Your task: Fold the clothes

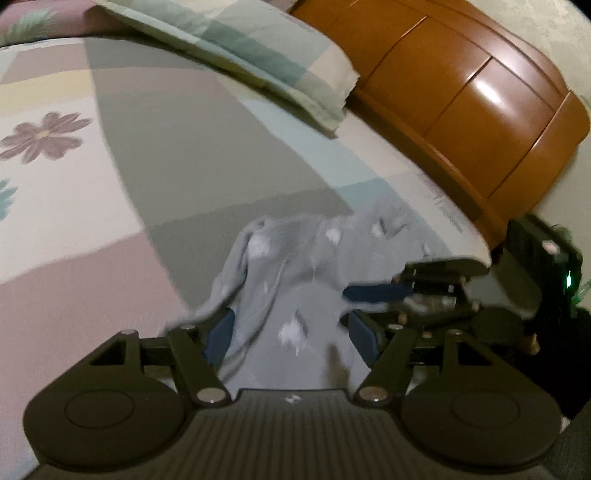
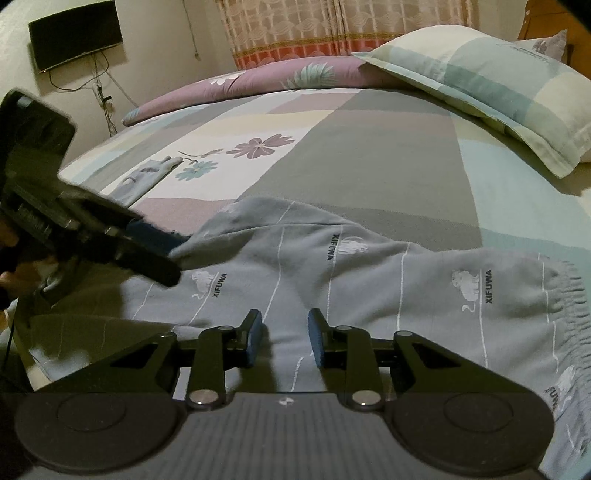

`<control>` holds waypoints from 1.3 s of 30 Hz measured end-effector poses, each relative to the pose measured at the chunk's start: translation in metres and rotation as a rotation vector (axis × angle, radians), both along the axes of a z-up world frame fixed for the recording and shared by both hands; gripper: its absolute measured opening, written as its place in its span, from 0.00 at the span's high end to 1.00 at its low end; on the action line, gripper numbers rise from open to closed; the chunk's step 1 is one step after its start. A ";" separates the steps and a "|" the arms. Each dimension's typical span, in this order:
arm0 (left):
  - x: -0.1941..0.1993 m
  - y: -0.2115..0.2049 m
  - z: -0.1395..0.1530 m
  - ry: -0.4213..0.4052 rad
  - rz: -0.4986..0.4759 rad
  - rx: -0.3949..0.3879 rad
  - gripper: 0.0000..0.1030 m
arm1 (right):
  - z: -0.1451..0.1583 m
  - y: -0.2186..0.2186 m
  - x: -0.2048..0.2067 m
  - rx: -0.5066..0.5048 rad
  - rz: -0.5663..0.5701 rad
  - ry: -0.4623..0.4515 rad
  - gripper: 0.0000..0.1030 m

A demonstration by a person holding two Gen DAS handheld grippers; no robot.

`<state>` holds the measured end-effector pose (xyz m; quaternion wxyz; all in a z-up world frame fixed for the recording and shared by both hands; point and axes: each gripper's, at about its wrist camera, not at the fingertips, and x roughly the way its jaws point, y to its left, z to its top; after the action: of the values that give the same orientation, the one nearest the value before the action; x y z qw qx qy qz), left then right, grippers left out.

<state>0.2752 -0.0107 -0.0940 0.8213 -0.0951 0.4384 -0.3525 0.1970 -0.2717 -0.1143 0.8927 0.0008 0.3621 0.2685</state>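
Only the right wrist view takes in the far left of the room: a dark screen on the wall with cables hanging below it, and a patterned curtain behind the bed. That view also shows the left gripper from the side, coming in from the left edge with a bit of the person's hand behind it, its blue pads at a raised fold of the grey garment; from this angle the gap between its fingers cannot be read. A small grey piece of cloth lies apart on the floral sheet, near the printed flowers, and shows in this view alone. The garment spreads across the near part of the bed, with white elephant prints, thin white lines and a gathered elastic edge at the right. The right gripper hangs just above it, released, nothing between its pads. In the left wrist view the left gripper stands wide with the grey garment bunched and draped between its fingers, which do not press on it. The right gripper enters there from the right, a blue pad against the cloth. A checked pillow lies at the head of the bed, and only this view shows the glossy wooden headboard at the far right.
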 end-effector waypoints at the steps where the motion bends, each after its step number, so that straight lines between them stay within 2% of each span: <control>1: 0.009 -0.003 -0.001 0.014 -0.013 -0.011 0.34 | 0.000 0.001 0.000 -0.001 0.004 -0.001 0.63; 3: 0.026 -0.009 -0.004 0.045 -0.043 -0.058 0.33 | 0.000 0.003 -0.002 -0.010 0.013 -0.006 0.57; 6: 0.054 -0.017 -0.012 0.146 -0.078 -0.188 0.33 | 0.002 0.008 -0.002 -0.031 0.023 -0.006 0.54; 7: 0.061 -0.019 -0.014 0.155 -0.059 -0.228 0.33 | 0.003 0.009 -0.002 -0.035 0.021 -0.003 0.54; 10: 0.082 -0.015 -0.019 0.136 0.037 -0.285 0.34 | 0.007 0.010 -0.001 -0.040 0.013 0.003 0.54; 13: 0.097 0.005 -0.024 0.197 0.117 -0.387 0.34 | 0.010 0.011 -0.002 -0.049 0.011 0.005 0.54; 15: 0.096 0.017 -0.020 0.182 0.127 -0.392 0.34 | 0.009 0.010 -0.003 -0.048 0.011 0.005 0.53; 18: 0.081 0.034 -0.006 0.078 0.161 -0.336 0.32 | 0.007 0.007 -0.005 -0.030 0.000 0.010 0.53; 21: 0.067 0.045 0.008 0.029 0.149 -0.304 0.32 | 0.009 0.006 -0.003 -0.016 -0.014 0.016 0.53; 24: 0.055 0.042 0.018 -0.013 0.072 -0.297 0.30 | 0.013 0.007 -0.001 -0.025 -0.017 0.009 0.53; 27: 0.048 0.020 0.012 0.027 -0.043 -0.287 0.28 | 0.014 0.007 0.001 -0.035 -0.023 0.010 0.53; 30: 0.046 0.000 -0.005 0.068 -0.059 -0.203 0.28 | 0.014 0.003 0.000 -0.053 -0.047 0.013 0.53; 32: 0.042 -0.003 0.000 0.032 -0.047 -0.151 0.38 | 0.019 -0.004 -0.004 -0.064 -0.086 0.011 0.53; 36: 0.034 -0.009 0.009 -0.046 -0.029 -0.047 0.35 | 0.030 -0.024 -0.008 -0.077 -0.177 -0.009 0.53; 39: 0.018 -0.021 0.018 -0.157 -0.120 -0.014 0.31 | 0.036 -0.037 0.001 -0.077 -0.223 -0.045 0.53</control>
<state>0.2933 -0.0321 -0.0755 0.8298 -0.0466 0.3751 -0.4105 0.1979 -0.3085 -0.0787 0.9242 0.0007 0.3497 0.1533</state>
